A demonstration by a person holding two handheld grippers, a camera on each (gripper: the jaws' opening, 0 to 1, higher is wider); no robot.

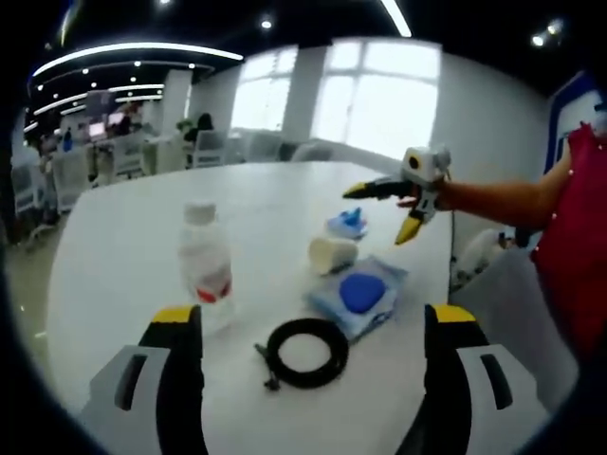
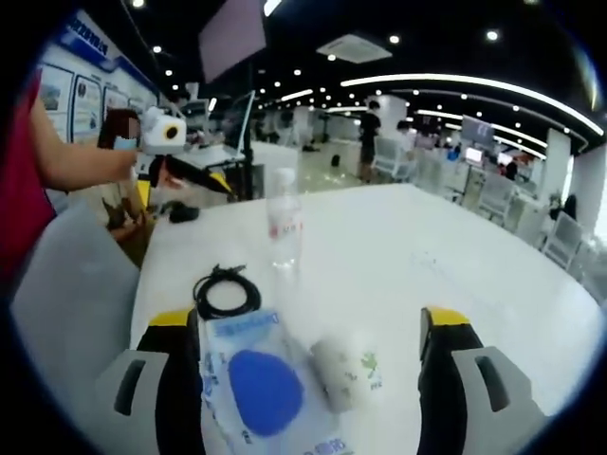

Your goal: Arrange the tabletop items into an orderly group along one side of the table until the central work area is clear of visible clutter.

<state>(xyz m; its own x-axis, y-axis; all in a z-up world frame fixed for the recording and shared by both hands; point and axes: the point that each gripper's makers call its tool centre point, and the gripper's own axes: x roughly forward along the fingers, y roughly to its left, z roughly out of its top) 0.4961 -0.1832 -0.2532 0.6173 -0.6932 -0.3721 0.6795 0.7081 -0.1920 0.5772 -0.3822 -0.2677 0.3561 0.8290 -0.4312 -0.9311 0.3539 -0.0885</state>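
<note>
Both my grippers, left [image 1: 308, 379] and right [image 2: 308, 374], hang spread and empty; I judge grasping the clear plastic packet with blue disc [image 2: 254, 384] comes next.

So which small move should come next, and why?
Probably lower the right tool onto the paper cup: both tools look open and empty, and the cup lies on its side between its jaws, beside the blue packet. The bottle and cable sit farther off.
</note>
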